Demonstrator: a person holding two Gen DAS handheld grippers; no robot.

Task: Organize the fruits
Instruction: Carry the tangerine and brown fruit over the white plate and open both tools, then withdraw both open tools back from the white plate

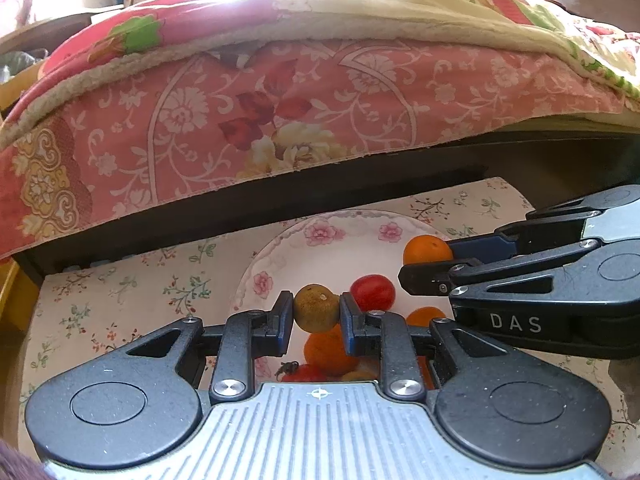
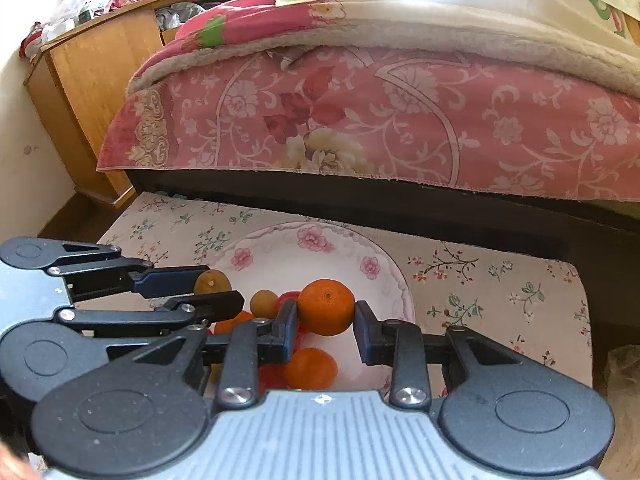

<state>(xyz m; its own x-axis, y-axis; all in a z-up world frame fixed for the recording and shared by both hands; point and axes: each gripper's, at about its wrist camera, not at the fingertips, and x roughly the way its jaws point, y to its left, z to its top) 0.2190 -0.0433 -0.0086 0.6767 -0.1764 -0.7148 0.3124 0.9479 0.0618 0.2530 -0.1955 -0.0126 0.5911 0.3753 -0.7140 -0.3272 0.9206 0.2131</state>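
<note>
A white floral plate [image 1: 320, 236] [image 2: 304, 258] sits on a flowered tabletop and holds several small fruits: oranges [image 1: 326, 354] [image 2: 310, 368], red tomatoes [image 1: 372, 292] and a brownish fruit [image 2: 264, 303]. My left gripper [image 1: 316, 312] is shut on a brown-green round fruit [image 1: 316, 307] above the plate; it also shows in the right wrist view [image 2: 211, 282]. My right gripper [image 2: 326, 312] is shut on an orange [image 2: 326, 307] above the plate, also visible in the left wrist view [image 1: 426, 250]. The two grippers are side by side, close together.
The flowered tabletop [image 2: 500, 280] ends at the right and left. A bed with a pink floral quilt [image 2: 360, 120] rises just behind the table. A wooden cabinet [image 2: 92, 80] stands at the far left.
</note>
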